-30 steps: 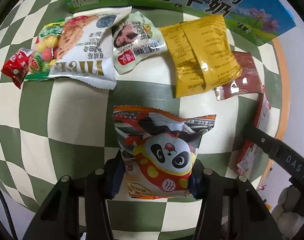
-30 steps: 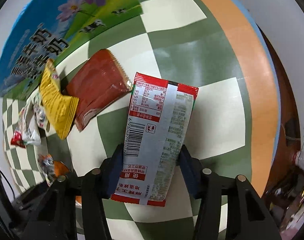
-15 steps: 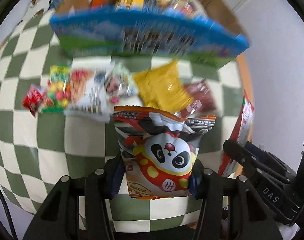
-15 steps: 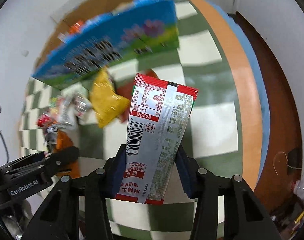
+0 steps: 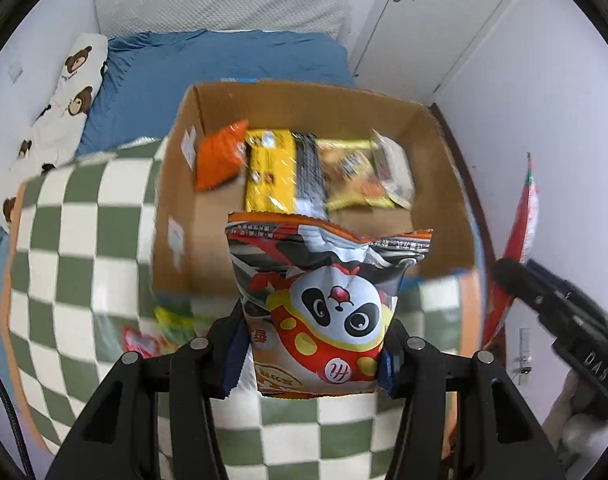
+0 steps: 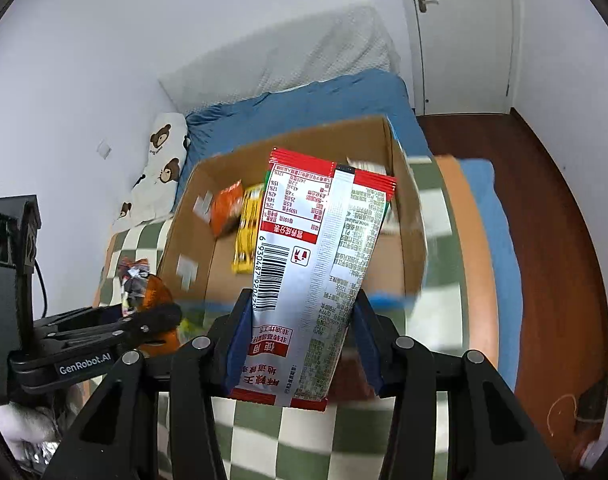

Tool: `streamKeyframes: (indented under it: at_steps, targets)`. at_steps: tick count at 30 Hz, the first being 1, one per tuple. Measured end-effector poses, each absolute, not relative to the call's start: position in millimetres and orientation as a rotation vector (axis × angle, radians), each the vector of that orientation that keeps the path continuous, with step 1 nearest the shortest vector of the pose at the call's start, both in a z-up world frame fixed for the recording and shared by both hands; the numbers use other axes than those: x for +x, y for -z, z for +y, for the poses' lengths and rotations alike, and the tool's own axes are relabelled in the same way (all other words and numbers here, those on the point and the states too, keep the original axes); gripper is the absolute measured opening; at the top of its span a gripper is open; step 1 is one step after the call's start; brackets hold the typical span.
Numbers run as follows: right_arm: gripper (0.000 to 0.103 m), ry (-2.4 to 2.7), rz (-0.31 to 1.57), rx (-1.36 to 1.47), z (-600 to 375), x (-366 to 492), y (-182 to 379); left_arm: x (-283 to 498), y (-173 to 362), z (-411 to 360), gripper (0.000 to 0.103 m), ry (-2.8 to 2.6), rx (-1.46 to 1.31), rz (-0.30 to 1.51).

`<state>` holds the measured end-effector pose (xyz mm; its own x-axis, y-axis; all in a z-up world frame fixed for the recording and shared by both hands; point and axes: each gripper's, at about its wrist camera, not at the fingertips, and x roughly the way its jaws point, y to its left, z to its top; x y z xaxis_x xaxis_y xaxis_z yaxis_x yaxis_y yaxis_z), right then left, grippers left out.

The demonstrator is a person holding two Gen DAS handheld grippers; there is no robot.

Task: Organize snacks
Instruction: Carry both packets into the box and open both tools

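My left gripper (image 5: 309, 354) is shut on a panda snack bag (image 5: 323, 308) and holds it up in front of the open cardboard box (image 5: 176, 216). My right gripper (image 6: 298, 340) is shut on a red and silver snack packet (image 6: 315, 264), also raised before the box (image 6: 407, 200). The box holds several snacks, among them an orange bag (image 5: 220, 158) and a yellow pack (image 5: 270, 172). The right gripper and its packet show at the right edge of the left wrist view (image 5: 519, 224). The left gripper shows at the left of the right wrist view (image 6: 144, 312).
The box stands on a green and white checkered cloth (image 5: 80, 240). Blurred snacks (image 5: 160, 328) lie on the cloth before the box. A bed with a blue sheet (image 5: 224, 56) and a bear pillow (image 5: 68, 96) is behind. A white door (image 6: 459, 32) and wood floor (image 6: 543, 184) are at right.
Both grippers have lifted their snacks off the table and tilted up. The view went from the snacks on the cloth to the open top of the box.
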<state>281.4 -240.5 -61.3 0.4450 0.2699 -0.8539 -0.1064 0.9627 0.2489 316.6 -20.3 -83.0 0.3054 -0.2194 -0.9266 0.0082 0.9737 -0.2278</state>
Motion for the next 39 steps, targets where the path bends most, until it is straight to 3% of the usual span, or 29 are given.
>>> streamKeyframes:
  at_steps: [10,22,23,24,26,28,29,30,39]
  targets:
    - [0.050,-0.187,1.226,0.010,-220.2,381.7,111.1,416.4,155.2,2.8,0.049,0.050,-0.117,1.442]
    - [0.050,-0.189,1.450,-0.070,-212.1,411.7,187.2,442.5,221.8,2.6,0.050,0.035,-0.077,1.590]
    - [0.054,-0.191,1.479,-0.062,-212.8,411.0,192.3,443.1,223.5,2.9,0.052,0.039,-0.083,1.584]
    - [0.057,-0.186,1.508,-0.057,-213.2,412.1,200.5,445.0,223.7,1.4,0.060,0.039,-0.097,1.583]
    - [0.082,-0.172,1.501,-0.069,-213.7,411.5,202.6,445.6,224.7,3.6,0.070,0.057,-0.147,1.577]
    - [0.092,-0.172,1.498,-0.053,-214.0,411.4,202.9,446.2,222.8,0.9,0.081,0.071,-0.158,1.572]
    - [0.092,-0.171,1.497,-0.043,-214.3,411.5,202.8,446.6,221.4,-0.2,0.093,0.069,-0.152,1.565]
    - [0.092,-0.165,1.495,-0.035,-215.1,411.7,202.4,446.8,219.3,-1.9,0.094,0.071,-0.146,1.554]
    - [0.094,-0.133,1.440,0.014,-226.5,400.2,192.8,435.2,193.4,-0.7,0.094,0.070,-0.164,1.423]
